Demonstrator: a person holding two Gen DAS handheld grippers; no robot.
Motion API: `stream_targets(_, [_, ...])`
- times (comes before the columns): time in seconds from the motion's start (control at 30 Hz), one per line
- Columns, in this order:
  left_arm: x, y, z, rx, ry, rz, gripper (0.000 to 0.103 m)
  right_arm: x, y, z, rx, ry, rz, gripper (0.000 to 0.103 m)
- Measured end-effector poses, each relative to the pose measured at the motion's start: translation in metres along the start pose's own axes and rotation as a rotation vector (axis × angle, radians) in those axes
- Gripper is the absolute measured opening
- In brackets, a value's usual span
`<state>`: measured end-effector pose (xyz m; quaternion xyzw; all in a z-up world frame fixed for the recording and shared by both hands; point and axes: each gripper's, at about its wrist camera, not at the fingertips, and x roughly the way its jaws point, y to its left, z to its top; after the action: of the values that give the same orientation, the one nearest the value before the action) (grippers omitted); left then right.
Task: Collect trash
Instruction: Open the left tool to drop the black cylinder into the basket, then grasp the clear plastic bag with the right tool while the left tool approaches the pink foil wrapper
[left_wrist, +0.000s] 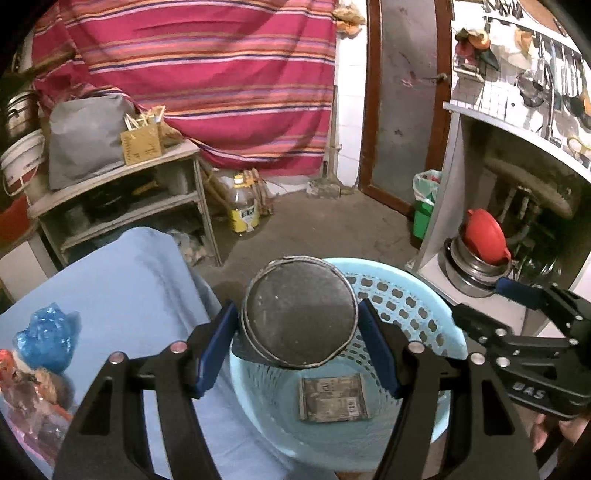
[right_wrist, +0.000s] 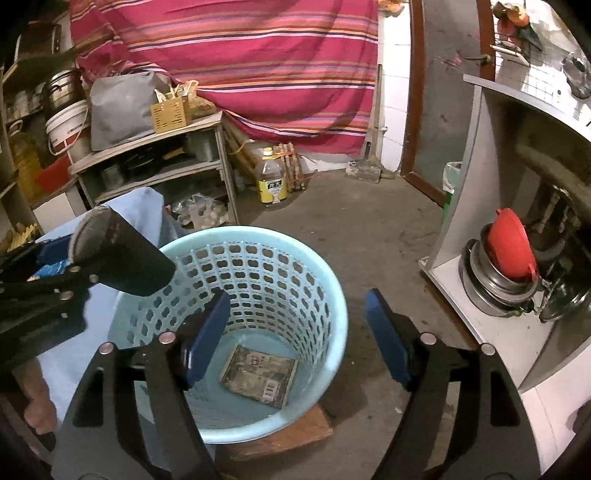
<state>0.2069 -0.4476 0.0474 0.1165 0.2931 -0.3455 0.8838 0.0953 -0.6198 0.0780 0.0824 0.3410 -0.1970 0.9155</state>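
Observation:
My left gripper (left_wrist: 298, 325) is shut on a dark cylindrical can (left_wrist: 299, 314), held over the light blue perforated trash basket (left_wrist: 417, 306). In the right wrist view the can (right_wrist: 122, 258) hangs over the basket's left rim (right_wrist: 325, 291). A flat dark packet (left_wrist: 334, 398) lies on the basket floor, also seen in the right wrist view (right_wrist: 258, 374). My right gripper (right_wrist: 297, 339) is open and empty above the basket; it shows at the right of the left wrist view (left_wrist: 517, 317). A crumpled blue plastic bag (left_wrist: 48, 338) and other wrappers (left_wrist: 26, 387) lie on the blue-covered table (left_wrist: 129, 295).
The basket stands on a wooden board (right_wrist: 284, 435) on the concrete floor. A shelf unit (right_wrist: 162, 162) with a grey bag stands at the left, a yellow-labelled bottle (right_wrist: 271, 177) beyond. A cabinet (right_wrist: 491, 295) with steel pots and a red lid is at the right.

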Motion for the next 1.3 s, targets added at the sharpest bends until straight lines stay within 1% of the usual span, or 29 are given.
stream_targets(0.07, [0.008,-0.002,0.000,0.004,0.022,-0.004,0.067,-0.001,-0.002,-0.001,0.005,0.001,-0.002,0.075])
stream_targets(0.1, [0.011,-0.002,0.000,0.006,0.035,-0.016,0.070,0.000,-0.003,-0.001,0.006,0.002,-0.005,0.075])
stream_targets(0.13, [0.014,-0.002,-0.001,0.007,0.047,-0.028,0.074,0.000,-0.003,-0.001,0.007,0.002,-0.006,0.075])
stream_targets(0.17, [0.016,-0.003,-0.001,0.011,0.052,-0.027,0.082,0.000,-0.003,-0.001,0.008,0.003,-0.006,0.075])
stream_targets(0.2, [0.017,-0.003,-0.002,0.014,0.051,-0.022,0.085,0.001,-0.003,-0.001,0.011,0.003,-0.006,0.075])
stream_targets(0.3, [0.017,-0.001,-0.002,0.017,0.058,-0.011,0.086,0.000,-0.002,-0.001,0.013,0.000,-0.010,0.076])
stream_targets(0.4, [0.005,0.014,-0.003,-0.002,0.050,0.003,0.087,-0.004,0.005,-0.001,0.007,-0.013,-0.011,0.082])
stream_targets(0.53, [-0.025,0.048,-0.009,-0.023,0.010,0.078,0.091,-0.008,0.023,-0.002,-0.006,-0.026,0.004,0.090])
stream_targets(0.63, [-0.050,0.075,-0.018,-0.052,-0.002,0.122,0.093,-0.011,0.041,-0.002,-0.016,-0.037,0.017,0.093])
stream_targets(0.73, [-0.072,0.100,-0.027,-0.071,-0.010,0.171,0.093,-0.015,0.067,-0.003,-0.030,-0.045,0.037,0.097])
stream_targets(0.8, [-0.091,0.124,-0.039,-0.101,-0.017,0.204,0.094,-0.019,0.089,-0.003,-0.036,-0.054,0.054,0.099])
stream_targets(0.93, [-0.122,0.160,-0.058,-0.134,-0.024,0.258,0.097,-0.023,0.130,-0.004,-0.060,-0.066,0.090,0.099])
stream_targets(1.03, [-0.147,0.192,-0.076,-0.154,-0.033,0.315,0.098,-0.026,0.171,-0.006,-0.099,-0.080,0.106,0.099])
stream_targets(1.2, [-0.184,0.259,-0.103,-0.222,-0.048,0.426,0.099,-0.019,0.233,-0.007,-0.130,-0.064,0.172,0.099])
stream_targets(1.3, [-0.195,0.298,-0.119,-0.264,-0.054,0.487,0.099,-0.011,0.271,-0.011,-0.139,-0.049,0.216,0.099])
